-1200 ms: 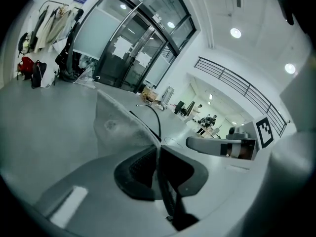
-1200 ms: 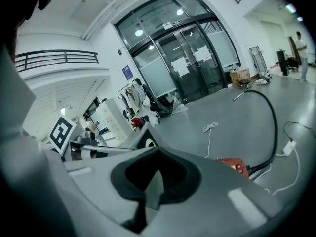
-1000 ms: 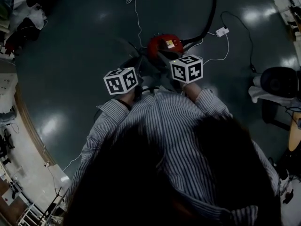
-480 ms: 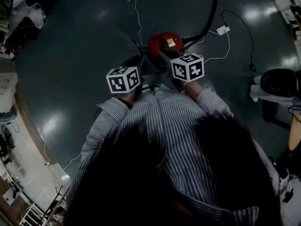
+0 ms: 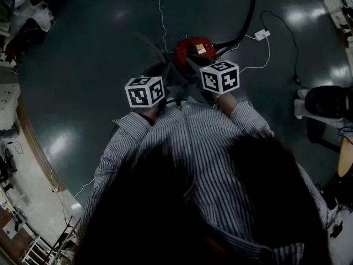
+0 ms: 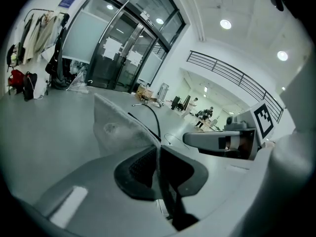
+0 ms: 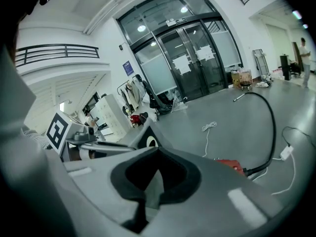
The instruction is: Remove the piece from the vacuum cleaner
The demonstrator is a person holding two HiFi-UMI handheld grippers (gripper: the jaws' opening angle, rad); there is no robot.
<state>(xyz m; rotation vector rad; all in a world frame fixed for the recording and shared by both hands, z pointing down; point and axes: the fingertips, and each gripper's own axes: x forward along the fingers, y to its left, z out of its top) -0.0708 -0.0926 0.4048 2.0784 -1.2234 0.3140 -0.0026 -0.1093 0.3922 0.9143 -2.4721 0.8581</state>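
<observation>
Vacuum point(image 5: 193, 49) stands on the floor with its hose point(image 5: 246, 21) joined, just ahead of both grippers. Left gripper point(image 6: 148, 132) and right gripper point(image 7: 153, 142) have their jaws pressed together, gripping nothing visible. No loose piece shows, so whether it is off or still fitted cannot be judged.

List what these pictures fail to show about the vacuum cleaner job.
1. Red vacuum cleaner: near side hidden behind both marker cubes, head view.
2. Grey flat piece in the left gripper: whether it is free of the cleaner; jaws cover its base, left gripper view.
3. Black hose: far end cut off by the head view's top edge.
</observation>
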